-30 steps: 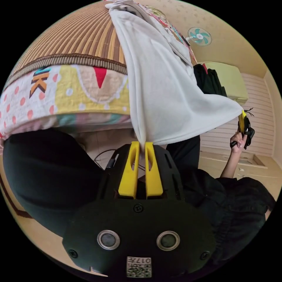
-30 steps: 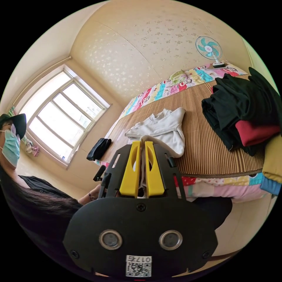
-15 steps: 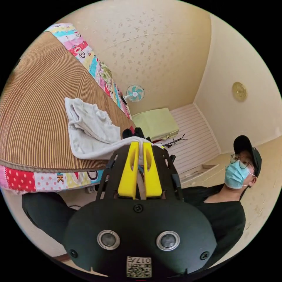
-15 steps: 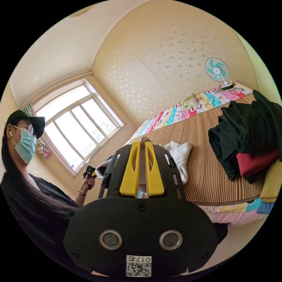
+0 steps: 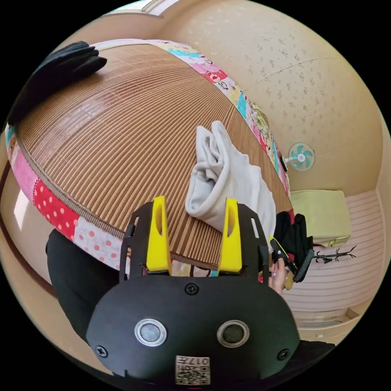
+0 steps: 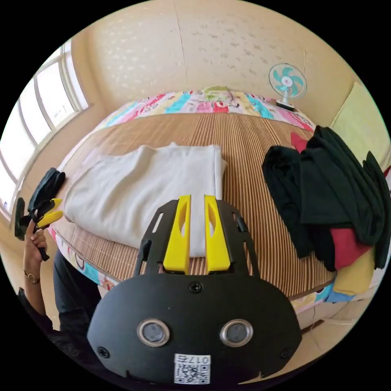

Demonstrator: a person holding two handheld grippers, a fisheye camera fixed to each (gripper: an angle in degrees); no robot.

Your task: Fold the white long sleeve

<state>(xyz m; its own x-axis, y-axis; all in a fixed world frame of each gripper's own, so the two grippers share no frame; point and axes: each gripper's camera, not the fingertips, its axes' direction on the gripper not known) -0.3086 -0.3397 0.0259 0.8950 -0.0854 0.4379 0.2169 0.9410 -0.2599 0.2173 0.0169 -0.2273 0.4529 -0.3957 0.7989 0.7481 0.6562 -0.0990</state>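
Observation:
The white long sleeve (image 6: 146,191) lies flat and folded on the striped bamboo mat (image 6: 244,138); in the left gripper view the same garment (image 5: 224,179) lies bunched near the mat's front edge. My left gripper (image 5: 195,200) is wide open just in front of its near edge, holding nothing. A hand holds this left gripper (image 6: 47,211) at the mat's left corner. My right gripper (image 6: 197,198) hovers over the garment's near right corner, jaws a little apart, with mat showing through the gap. A hand also holds the right gripper (image 5: 285,260) beside the bed.
A heap of dark clothes (image 6: 326,195) with red and yellow pieces covers the mat's right side. A black item (image 5: 57,69) lies at the far left corner. A small fan (image 6: 287,81) stands at the bed's head. The person's dark trousers (image 5: 77,277) stand against the bed edge.
Both grippers held the shirt lifted off the bed edge; they carried it over the mat and let go. It now lies folded on the mat, and the left jaws have opened wide.

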